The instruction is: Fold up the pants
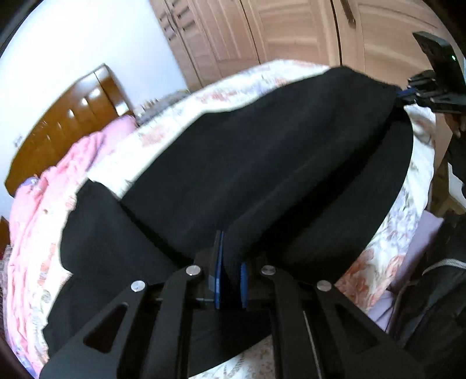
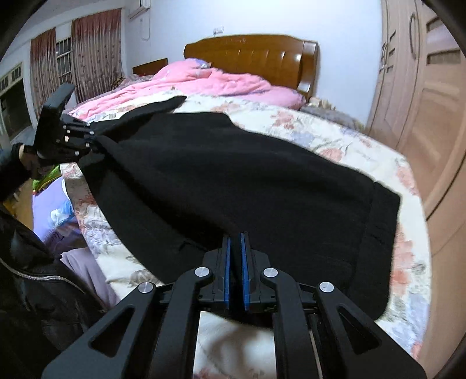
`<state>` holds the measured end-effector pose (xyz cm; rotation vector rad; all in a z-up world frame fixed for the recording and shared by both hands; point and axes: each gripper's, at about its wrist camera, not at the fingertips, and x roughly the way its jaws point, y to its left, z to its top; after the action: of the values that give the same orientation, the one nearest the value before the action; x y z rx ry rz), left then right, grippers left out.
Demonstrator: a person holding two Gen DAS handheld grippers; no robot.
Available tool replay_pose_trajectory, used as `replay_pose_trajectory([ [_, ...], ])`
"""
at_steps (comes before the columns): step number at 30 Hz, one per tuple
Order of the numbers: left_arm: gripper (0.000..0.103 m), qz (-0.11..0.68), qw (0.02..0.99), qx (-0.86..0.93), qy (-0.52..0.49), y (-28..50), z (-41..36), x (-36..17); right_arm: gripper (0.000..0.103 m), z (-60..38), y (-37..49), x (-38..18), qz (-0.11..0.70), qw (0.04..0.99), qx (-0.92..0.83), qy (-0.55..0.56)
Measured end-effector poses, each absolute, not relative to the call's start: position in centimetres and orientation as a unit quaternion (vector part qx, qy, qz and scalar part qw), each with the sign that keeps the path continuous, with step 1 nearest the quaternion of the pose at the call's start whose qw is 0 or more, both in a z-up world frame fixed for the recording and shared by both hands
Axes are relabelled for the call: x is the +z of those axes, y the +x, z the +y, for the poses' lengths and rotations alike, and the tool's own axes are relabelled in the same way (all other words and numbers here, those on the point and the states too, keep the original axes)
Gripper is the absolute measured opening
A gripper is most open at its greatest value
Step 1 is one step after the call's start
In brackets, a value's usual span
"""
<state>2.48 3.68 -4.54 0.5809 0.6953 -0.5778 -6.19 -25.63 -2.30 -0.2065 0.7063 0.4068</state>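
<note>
The pants (image 2: pixel 233 175) lie across the bed (image 2: pixel 335 137), one edge lifted. They look soft and limp, so the edge is the place to hold. Each hand-held gripper, left (image 1: pixel 230 262) and right (image 2: pixel 235 256), is clenched on this fabric.

I'm facing a bed (image 2: pixel 335 137) with a brown wooden headboard (image 2: pixel 253 55); white wall (image 2: pixel 291 17) behind, curtained windows (image 2: pixel 43 64) left, pale wardrobe (image 2: pixel 431 102) right.
</note>
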Motion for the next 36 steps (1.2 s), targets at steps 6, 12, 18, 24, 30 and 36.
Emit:
replay_pose_trajectory([
  [6,0.010,0.316,0.866,-0.270,0.277,0.9,4.0,-2.7,0.008,-26.0,-7.4,-4.3,0.369,0.904,0.198,-0.083],
  [12,0.009,0.314,0.854,-0.262,0.323,0.0,3.2,-4.0,0.008,-26.0,-8.0,-3.7,0.362,0.907,0.198,-0.085],
  [18,0.010,0.310,0.840,-0.300,0.329,-1.7,2.9,-1.7,0.008,-27.2,-8.1,-4.0,0.374,0.905,0.191,-0.073],
  [24,0.013,0.370,0.806,-0.316,0.337,-0.7,2.6,-7.3,0.009,-26.9,-7.8,-5.8,0.395,0.895,0.195,-0.072],
  [30,0.056,0.354,0.828,-0.284,0.329,-0.3,3.3,-5.7,0.017,-26.6,-8.0,-5.8,0.405,0.890,0.193,-0.085],
  [36,0.084,0.316,0.862,-0.292,0.269,-1.1,3.2,-1.6,0.048,-28.6,-9.9,-3.1,0.391,0.899,0.195,-0.030],
])
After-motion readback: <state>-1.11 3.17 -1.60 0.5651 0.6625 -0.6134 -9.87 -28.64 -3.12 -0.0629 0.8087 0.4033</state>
